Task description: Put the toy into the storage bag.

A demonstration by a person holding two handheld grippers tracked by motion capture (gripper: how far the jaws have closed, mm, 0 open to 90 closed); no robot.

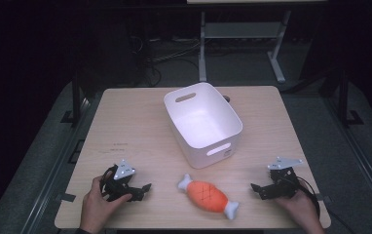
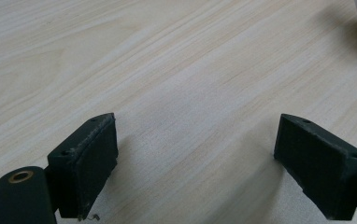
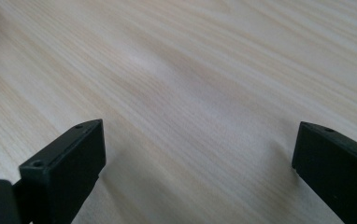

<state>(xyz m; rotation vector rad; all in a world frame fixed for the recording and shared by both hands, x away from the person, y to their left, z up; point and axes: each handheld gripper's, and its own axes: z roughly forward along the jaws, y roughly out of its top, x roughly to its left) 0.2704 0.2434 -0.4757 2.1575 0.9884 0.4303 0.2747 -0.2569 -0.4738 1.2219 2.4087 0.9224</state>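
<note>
The left claw (image 1: 142, 187) rests low on the table (image 1: 125, 126) with its jaws wide apart and nothing between them. The right claw (image 1: 256, 189) sits the same way, jaws wide and bare. Both claws point in at the toy (image 1: 207, 196), which lies on the wood between them, a little apart from each. It looks like a piece of orange meat with a white bone end on each side. Its long way runs from near the left claw, down and across, toward the right claw. It lies flat, not standing up. Farther off, past the toy, stands the white bin (image 1: 172, 102), with nothing in it. I think the job has hardly begun: no claw touches the toy yet. Grabbing it and dropping it in the bin is left.
</note>
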